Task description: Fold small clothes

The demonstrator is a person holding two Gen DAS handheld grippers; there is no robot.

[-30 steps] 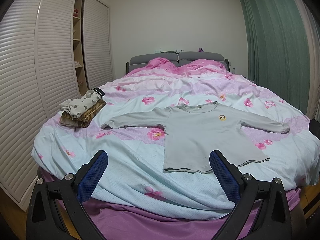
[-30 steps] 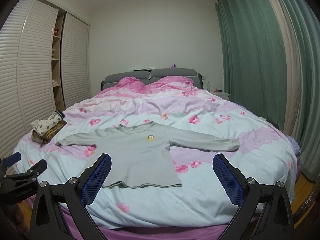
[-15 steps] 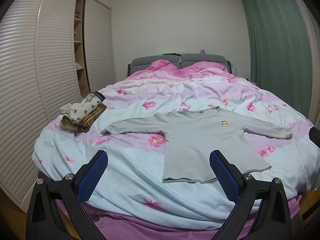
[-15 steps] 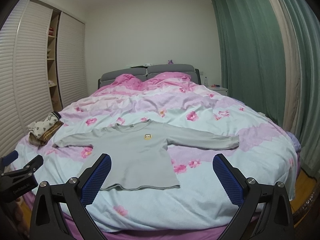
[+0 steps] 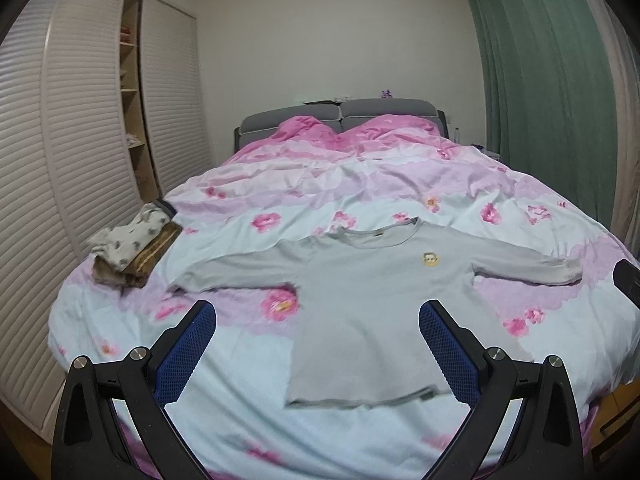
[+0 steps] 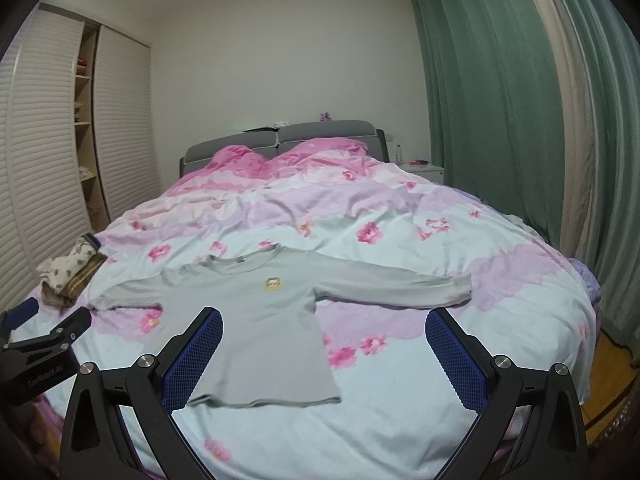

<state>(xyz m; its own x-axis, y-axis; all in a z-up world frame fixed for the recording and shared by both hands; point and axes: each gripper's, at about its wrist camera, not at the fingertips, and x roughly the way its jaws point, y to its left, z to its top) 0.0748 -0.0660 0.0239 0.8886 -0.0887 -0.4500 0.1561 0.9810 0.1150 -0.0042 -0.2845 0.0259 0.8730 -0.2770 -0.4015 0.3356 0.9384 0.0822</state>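
White walls are enclosing a bedroom, and a wide bed (image 5: 248, 412) is filling most of both views. A quilt (image 5: 360, 184) with pink flowers on pale blue and lilac bands is covering the bed, and it is lying in soft wrinkles toward the grey headboard (image 5: 340, 114). Green curtains (image 6: 492, 100) are hanging along the right side of the room, and a louvred wardrobe (image 5: 52, 152) with an open shelf section is standing along the left side. A small white nightstand (image 6: 424, 170) is sitting beside the far right corner of the bed.

A grey long-sleeved shirt (image 5: 372, 292) is lying flat and face up near the front edge of the bed, with both sleeves spreading out to the sides and its collar pointing to the headboard. A small yellow badge (image 5: 430, 259) is showing on its chest; it is perhaps a monkey face, but the picture is too soft to be sure. A small stack of folded clothes (image 5: 132, 246) is resting near the left edge of the bed, well apart from the shirt.

The left gripper (image 5: 318, 354) is hovering before the front edge with its jaws spread wide and nothing between them. The right gripper (image 6: 324, 358) is hovering in the same way, wide apart and holding nothing.
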